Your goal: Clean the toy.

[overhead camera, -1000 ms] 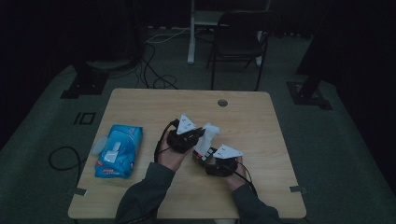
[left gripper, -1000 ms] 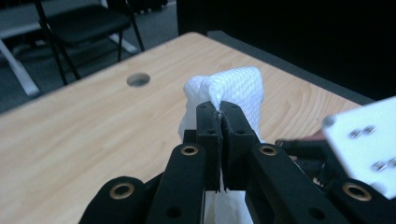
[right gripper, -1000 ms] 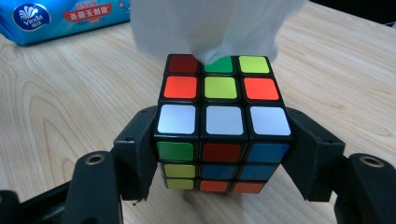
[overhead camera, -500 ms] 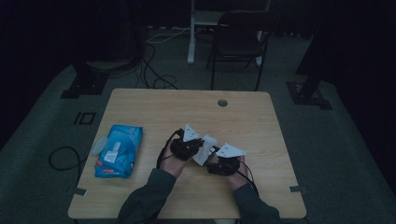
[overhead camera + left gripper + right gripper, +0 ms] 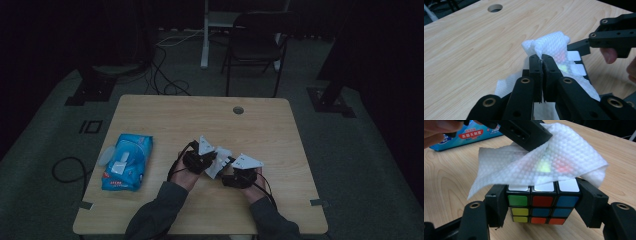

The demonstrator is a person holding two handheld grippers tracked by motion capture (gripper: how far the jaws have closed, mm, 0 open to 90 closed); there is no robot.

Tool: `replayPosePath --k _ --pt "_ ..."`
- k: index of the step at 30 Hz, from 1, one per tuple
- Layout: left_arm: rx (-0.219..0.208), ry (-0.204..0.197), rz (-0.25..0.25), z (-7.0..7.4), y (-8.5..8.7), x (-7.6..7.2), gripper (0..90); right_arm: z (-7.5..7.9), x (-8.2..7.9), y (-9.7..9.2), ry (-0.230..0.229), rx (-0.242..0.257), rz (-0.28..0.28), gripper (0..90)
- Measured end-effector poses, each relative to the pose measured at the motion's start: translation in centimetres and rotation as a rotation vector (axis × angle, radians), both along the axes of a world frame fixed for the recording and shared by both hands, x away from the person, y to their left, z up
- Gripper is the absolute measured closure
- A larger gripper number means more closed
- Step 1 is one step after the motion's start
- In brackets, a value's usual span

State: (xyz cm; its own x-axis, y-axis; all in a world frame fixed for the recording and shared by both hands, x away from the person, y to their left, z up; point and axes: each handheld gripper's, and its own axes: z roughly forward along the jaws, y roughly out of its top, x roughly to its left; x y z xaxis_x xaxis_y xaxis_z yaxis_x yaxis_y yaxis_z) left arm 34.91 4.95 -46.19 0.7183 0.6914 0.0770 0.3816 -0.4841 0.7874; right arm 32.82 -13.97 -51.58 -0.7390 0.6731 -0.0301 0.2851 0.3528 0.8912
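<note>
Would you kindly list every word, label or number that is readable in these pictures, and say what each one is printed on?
Blue wet-wipes pack, right gripper view: white Chinese characters on a red band, too blurred and cut off to quote.
Same pack, high view: a red label near its lower end, too small to read.
Rubik's cube: plain colour stickers, no text.
White wipe: embossed pattern, no text.

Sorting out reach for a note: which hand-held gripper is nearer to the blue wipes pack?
Left. The left hand-held gripper is on the side toward the wipes pack, a stretch of bare table between them; the right hand-held gripper sits beyond it, farther from the pack.
</note>
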Motion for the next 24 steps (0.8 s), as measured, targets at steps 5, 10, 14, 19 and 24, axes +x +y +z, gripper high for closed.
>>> replayPosePath --k 5,10,14,19,24 --pt "0.008 -0.001 0.008 -0.1 0.2 0.1 88.0 0.0 0.0 0.0 -0.003 -0.002 0.004 34.8" --pt "0.007 0.004 0.007 -0.3 0.1 0.2 88.0 -0.1 -0.3 0.4 -0.012 -0.024 0.012 34.8" --pt "0.018 0.001 -0.001 -0.4 -0.1 0.1 88.0 -0.2 -0.4 0.8 -0.009 -0.029 0.022 34.8" --pt "0.012 -0.006 -0.011 -0.4 -0.2 -0.1 87.9 -0.2 -0.4 0.7 -0.006 -0.023 0.024 34.8" --pt "0.014 -0.012 -0.038 -0.6 -0.8 -0.6 88.0 -0.2 -0.3 0.7 -0.001 -0.021 0.020 34.8"
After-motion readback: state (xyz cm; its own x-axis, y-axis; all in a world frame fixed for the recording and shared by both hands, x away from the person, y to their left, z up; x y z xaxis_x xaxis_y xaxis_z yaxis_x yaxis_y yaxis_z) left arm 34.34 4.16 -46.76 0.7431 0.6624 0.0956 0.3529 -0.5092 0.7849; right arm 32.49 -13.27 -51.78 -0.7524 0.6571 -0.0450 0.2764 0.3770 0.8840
